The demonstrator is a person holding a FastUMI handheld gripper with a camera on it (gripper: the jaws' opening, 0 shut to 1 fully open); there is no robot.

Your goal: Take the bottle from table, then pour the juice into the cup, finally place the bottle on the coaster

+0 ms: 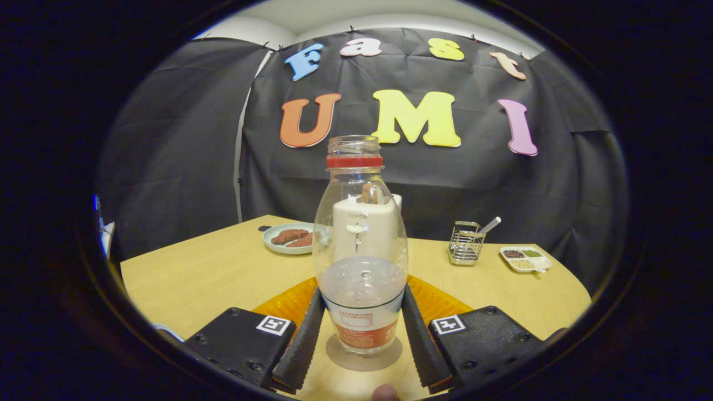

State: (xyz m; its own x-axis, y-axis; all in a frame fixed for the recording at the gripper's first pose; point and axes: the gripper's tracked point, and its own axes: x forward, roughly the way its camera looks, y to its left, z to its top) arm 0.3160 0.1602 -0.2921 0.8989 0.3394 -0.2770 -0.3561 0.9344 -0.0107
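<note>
Clear juice bottle (361, 262), uncapped, little liquid left, stands upright between the gripper (361, 334) fingers, on a round grey coaster (365, 356) on the wooden table (223, 278). Both ribbed fingers (303, 340) sit against its lower sides; real squeeze or just contact, cannot tell. Looks like the last step: bottle set down, next is to open and back straight out without tipping it. Orange tray (284, 303) just behind; beyond, white appliance (365, 228), plate of food (292, 238), wire caddy (465, 243), spice dish (525, 259). Nothing blocks retreat.
</note>
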